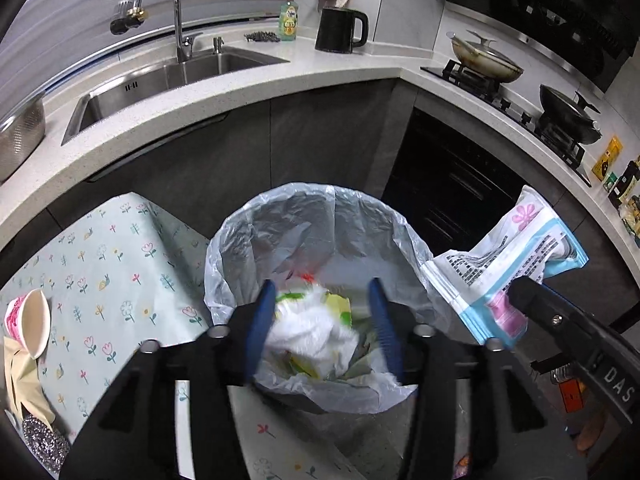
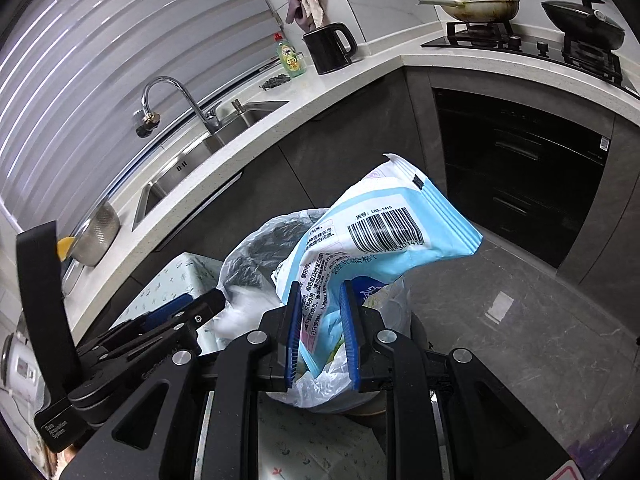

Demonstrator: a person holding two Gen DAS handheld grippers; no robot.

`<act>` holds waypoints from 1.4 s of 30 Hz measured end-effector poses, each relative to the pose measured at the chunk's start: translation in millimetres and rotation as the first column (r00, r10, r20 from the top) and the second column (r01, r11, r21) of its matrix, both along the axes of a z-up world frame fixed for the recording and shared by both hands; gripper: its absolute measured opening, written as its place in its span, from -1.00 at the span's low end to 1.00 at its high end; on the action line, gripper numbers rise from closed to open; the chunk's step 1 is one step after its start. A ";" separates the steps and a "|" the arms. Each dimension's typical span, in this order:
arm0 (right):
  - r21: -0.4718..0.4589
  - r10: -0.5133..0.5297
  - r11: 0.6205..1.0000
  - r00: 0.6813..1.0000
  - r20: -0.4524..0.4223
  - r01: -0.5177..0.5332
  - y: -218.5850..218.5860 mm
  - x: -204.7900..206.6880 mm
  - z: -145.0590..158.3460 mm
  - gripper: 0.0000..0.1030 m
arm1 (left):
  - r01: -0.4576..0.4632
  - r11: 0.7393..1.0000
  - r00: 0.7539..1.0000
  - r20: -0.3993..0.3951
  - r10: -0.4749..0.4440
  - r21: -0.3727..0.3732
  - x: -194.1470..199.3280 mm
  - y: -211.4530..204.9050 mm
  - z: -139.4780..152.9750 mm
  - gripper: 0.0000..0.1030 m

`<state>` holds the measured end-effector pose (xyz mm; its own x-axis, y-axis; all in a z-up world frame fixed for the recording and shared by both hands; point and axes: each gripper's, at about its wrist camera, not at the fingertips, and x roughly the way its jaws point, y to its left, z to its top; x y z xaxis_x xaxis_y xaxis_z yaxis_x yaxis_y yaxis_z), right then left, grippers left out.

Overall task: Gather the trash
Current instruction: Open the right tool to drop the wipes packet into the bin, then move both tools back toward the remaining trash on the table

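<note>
A trash bin lined with a clear plastic bag (image 1: 240,240) stands on the floor below me; it also shows in the right wrist view (image 2: 248,256). Crumpled white tissue and wrappers (image 1: 316,332) lie inside it. My left gripper (image 1: 322,320) is open and empty above the bin's mouth. My right gripper (image 2: 320,332) is shut on a blue and white plastic package (image 2: 384,232), held up at the bin's right rim; the package also shows in the left wrist view (image 1: 516,256).
A floral tablecloth (image 1: 112,280) covers a table left of the bin, with a pink paper cup (image 1: 28,320), a beige wrapper (image 1: 24,384) and a steel scourer (image 1: 44,444). Behind are the counter with sink (image 1: 160,84), a black kettle (image 1: 340,30) and a stove with pans (image 1: 520,88).
</note>
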<state>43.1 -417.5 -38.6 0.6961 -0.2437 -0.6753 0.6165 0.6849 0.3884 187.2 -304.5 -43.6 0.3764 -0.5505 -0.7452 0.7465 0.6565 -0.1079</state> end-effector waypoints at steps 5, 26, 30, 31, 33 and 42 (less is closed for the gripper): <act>-0.006 0.026 1.000 1.000 -0.005 -0.026 1.4 14.1 1.1 -0.64 | -0.026 1.000 0.999 0.045 0.026 -0.003 -0.5 11.4 6.9 0.26; -0.042 0.122 0.991 0.989 -0.088 -0.126 36.0 88.0 -9.1 -0.17 | -0.215 0.977 0.975 0.063 0.215 0.003 32.2 93.7 14.5 0.27; -0.060 0.116 0.991 0.991 -0.074 -0.120 45.2 81.0 4.5 -0.12 | -0.231 0.973 0.971 0.057 0.231 -0.006 30.3 106.7 19.3 0.27; -0.062 0.117 0.991 0.991 -0.069 -0.121 48.2 78.4 8.7 -0.11 | -0.237 0.972 0.970 0.055 0.237 -0.009 29.5 110.9 21.1 0.27; -0.064 0.120 0.990 0.991 -0.059 -0.124 54.1 75.2 16.6 -0.08 | -0.249 0.968 0.967 0.051 0.250 -0.016 26.8 120.3 25.3 0.32; -0.099 0.183 0.978 0.983 -0.006 -0.183 108.6 56.8 58.8 0.14 | -0.323 0.946 0.943 0.078 0.325 -0.037 3.5 177.5 49.4 0.54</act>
<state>99.9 -308.9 20.1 0.7372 -0.1768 -0.6521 0.4758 0.8211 0.3152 190.7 -127.1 5.8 0.5964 -0.4058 -0.6926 0.5012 0.8622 -0.0736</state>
